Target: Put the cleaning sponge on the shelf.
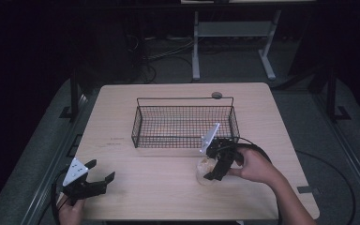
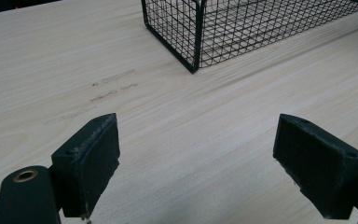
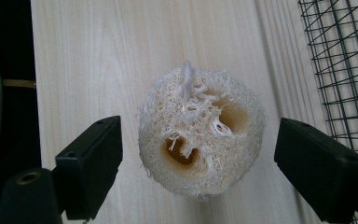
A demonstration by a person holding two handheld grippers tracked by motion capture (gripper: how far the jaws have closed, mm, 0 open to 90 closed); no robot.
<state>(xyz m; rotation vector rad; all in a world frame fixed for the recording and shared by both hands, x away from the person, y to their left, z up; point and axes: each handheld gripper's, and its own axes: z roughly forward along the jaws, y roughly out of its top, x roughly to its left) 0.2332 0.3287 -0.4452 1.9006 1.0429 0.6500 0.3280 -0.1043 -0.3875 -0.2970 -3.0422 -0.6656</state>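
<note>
A round loofah slice [image 3: 200, 135] lies on the pale wooden desk [image 1: 159, 187], right of centre and just near of the black wire basket [image 1: 185, 124], whose near wall stands a little way beyond it. The right gripper [image 1: 215, 165] comes down over it from the right, held in the person's right hand [image 1: 255, 165], with its grey three-cornered plate tilted up toward the basket. In the right gripper view its two black jaws stand spread, one on each side of the loofah slice, with a clear strip of desk between each pad and the sponge's edge, so the gripper is released and grasps nothing. The loofah slice lies flat with its cut face up, fibrous and cream-coloured, with two brownish hollows and a short white string at its far edge; the basket's mesh shows at the right edge of that view. The left gripper [image 1: 98, 180] sits at the near left corner of the desk, held in the left hand [image 1: 70, 212], well apart from the loofah slice and the basket. Its jaws are spread wide too, with bare desk between them, and the near left corner of the basket [image 2: 193, 44] shows beyond. A small round grey disc [image 1: 216, 95] lies on the desk just behind the basket's far right rim.
</note>
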